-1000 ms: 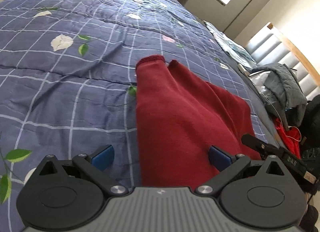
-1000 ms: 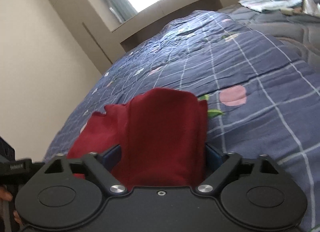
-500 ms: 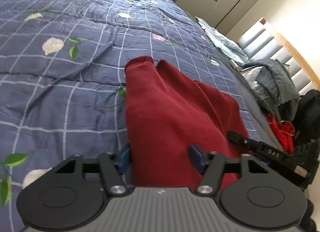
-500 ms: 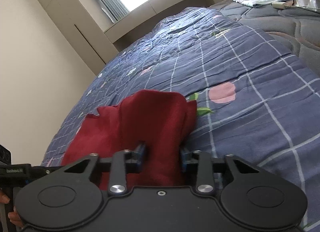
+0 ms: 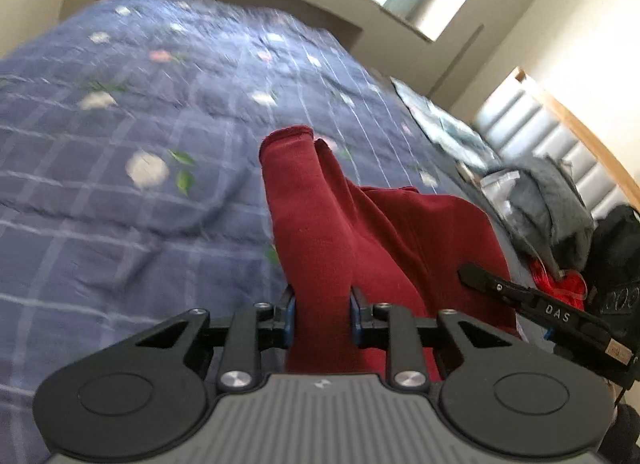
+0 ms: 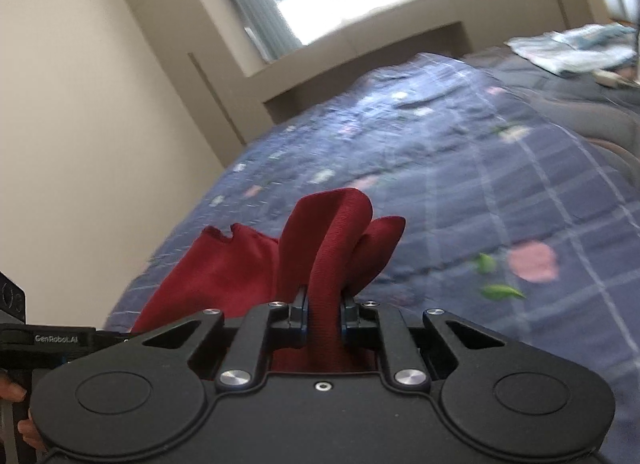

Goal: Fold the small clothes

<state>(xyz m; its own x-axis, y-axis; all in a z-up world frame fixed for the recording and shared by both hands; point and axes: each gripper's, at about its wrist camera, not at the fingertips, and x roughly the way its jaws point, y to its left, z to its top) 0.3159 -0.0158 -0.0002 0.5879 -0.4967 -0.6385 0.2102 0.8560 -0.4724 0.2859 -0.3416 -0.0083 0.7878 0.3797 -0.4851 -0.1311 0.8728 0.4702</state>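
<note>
- Dark red knit garment (image 5: 320, 248): small, soft, lay partly on the bed (image 5: 120, 223), its near edge raised clear of the quilt; far hem rested further up the bed.
- Blue checked quilt with a flower print covered the bed; a grey jacket (image 5: 560, 203) lay heaped at the bed's edge, well apart from the garment.
- Left hand-held gripper (image 5: 322, 314): jaws closing, blue pads pressed on a bunched fold of the red cloth.
- Right hand-held gripper (image 6: 323, 316): jaws closing, clenched on a ribbed edge of the same garment (image 6: 332, 232).
- Step in hand, by judgement: near edge taken at two points and lifted for a fold.
- Next move likely called for carrying both held points together toward the far hem, level with each other, then laying the cloth flat before letting go; an uneven carry risked a skewed fold.
</note>
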